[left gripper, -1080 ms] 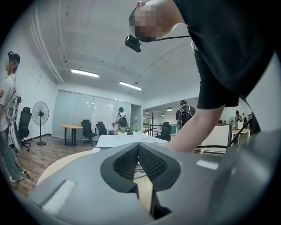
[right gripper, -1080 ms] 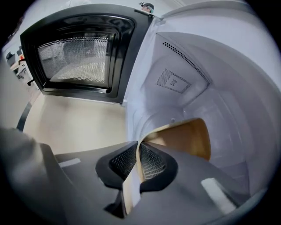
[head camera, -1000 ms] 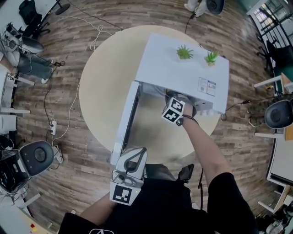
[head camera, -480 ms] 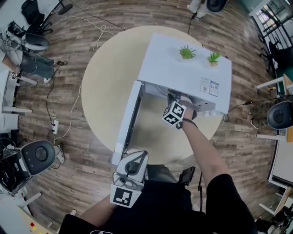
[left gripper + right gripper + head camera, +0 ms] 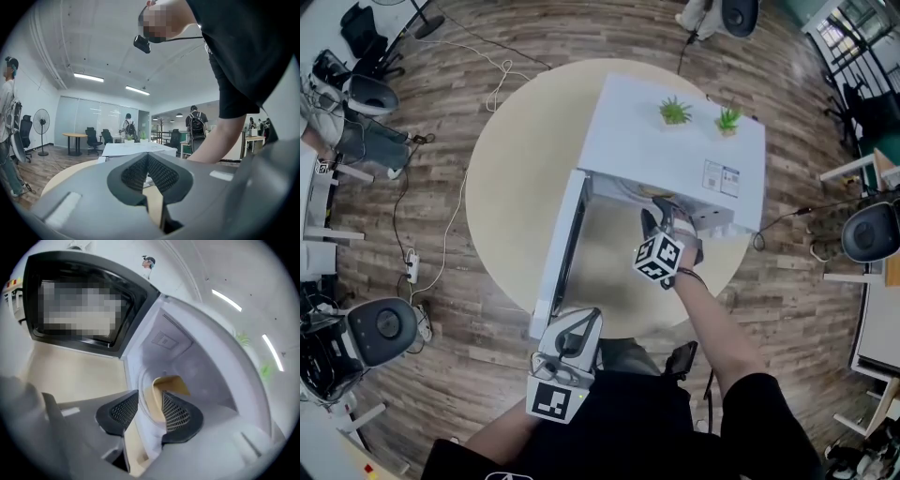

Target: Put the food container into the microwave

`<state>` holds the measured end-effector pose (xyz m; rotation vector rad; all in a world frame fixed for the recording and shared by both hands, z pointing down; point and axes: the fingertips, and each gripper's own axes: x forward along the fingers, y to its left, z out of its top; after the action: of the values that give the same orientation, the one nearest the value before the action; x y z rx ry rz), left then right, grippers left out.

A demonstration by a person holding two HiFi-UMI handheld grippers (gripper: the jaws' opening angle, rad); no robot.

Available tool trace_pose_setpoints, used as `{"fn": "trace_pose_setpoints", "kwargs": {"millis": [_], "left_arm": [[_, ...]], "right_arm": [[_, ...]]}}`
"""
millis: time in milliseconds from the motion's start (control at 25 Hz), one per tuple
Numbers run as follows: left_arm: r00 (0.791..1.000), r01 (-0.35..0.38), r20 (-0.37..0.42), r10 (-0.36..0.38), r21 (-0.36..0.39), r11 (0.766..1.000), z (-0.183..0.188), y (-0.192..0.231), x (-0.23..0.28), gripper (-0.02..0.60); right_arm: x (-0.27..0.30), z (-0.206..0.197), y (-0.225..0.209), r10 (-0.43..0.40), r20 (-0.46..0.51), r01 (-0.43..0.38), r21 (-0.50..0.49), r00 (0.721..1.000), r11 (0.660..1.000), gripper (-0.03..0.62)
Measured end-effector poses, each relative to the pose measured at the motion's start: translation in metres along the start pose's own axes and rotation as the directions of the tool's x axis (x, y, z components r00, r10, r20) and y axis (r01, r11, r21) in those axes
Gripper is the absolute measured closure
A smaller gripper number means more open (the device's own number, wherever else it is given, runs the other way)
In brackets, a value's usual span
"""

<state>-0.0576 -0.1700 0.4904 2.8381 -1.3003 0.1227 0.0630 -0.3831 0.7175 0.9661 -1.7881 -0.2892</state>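
Note:
The white microwave [image 5: 675, 141] stands on the round table with its door [image 5: 561, 246] swung open to the left. In the right gripper view a tan food container [image 5: 167, 385] rests on the turntable inside the cavity [image 5: 187, 362]. My right gripper [image 5: 150, 409] is open just in front of the cavity mouth, its jaws apart, with the container beyond them and free of them. In the head view the right gripper [image 5: 655, 221] sits at the microwave's opening and the container is hidden. My left gripper [image 5: 579, 319] is shut and empty, held low near the person's body.
Two small green plants [image 5: 675, 111] stand on the microwave's top. The beige round table [image 5: 516, 178] has bare surface left of the open door. The door's window [image 5: 79, 305] fills the left of the right gripper view. Office chairs and cables lie on the wooden floor around the table.
My right gripper has drawn back out of the microwave toward the person, leaving the container inside. The left gripper has stayed where it was.

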Motion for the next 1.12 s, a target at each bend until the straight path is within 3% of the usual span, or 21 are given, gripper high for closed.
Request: {"fn": "trace_pose_setpoints", "kwargs": {"millis": [200, 320, 440, 520, 680, 800, 960, 1120], "left_arm": [[0.999, 0.014, 0.038, -0.015, 0.033, 0.999, 0.014, 0.001, 0.006, 0.581], [1.0, 0.017, 0.021, -0.017, 0.011, 1.0, 0.014, 0.0, 0.01, 0.581], [0.997, 0.0, -0.077, -0.008, -0.106, 0.994, 0.001, -0.004, 0.01, 0.581], [0.998, 0.015, -0.056, -0.021, -0.102, 0.995, 0.009, -0.007, 0.014, 0.581], [0.998, 0.056, -0.001, -0.056, -0.082, 0.995, 0.031, -0.017, 0.026, 0.581], [0.997, 0.078, 0.025, -0.076, -0.064, 0.995, 0.048, -0.023, 0.032, 0.581], [0.993, 0.095, 0.076, -0.092, -0.027, 0.995, 0.075, -0.028, 0.041, 0.581], [0.989, 0.107, 0.101, -0.107, 0.003, 0.994, 0.093, -0.032, 0.047, 0.581]], "right_arm": [[-0.08, -0.02, 0.035, 0.055, 0.021, -0.057, 0.064, 0.998, 0.996, 0.456], [-0.134, -0.033, 0.066, 0.138, 0.047, -0.144, 0.16, 0.989, 0.977, 0.508], [-0.186, -0.035, 0.092, 0.237, 0.123, -0.266, 0.348, 0.964, 0.899, 0.542], [-0.217, -0.03, 0.097, 0.24, 0.185, -0.298, 0.43, 0.953, 0.852, 0.553], [-0.272, -0.004, 0.081, 0.15, 0.302, -0.291, 0.505, 0.941, 0.813, 0.585], [-0.312, 0.018, 0.053, 0.013, 0.391, -0.244, 0.545, 0.92, 0.802, 0.585], [-0.356, 0.026, -0.012, -0.232, 0.444, -0.137, 0.656, 0.865, 0.742, 0.585], [-0.381, 0.022, -0.053, -0.387, 0.445, -0.043, 0.699, 0.807, 0.714, 0.585]]}}
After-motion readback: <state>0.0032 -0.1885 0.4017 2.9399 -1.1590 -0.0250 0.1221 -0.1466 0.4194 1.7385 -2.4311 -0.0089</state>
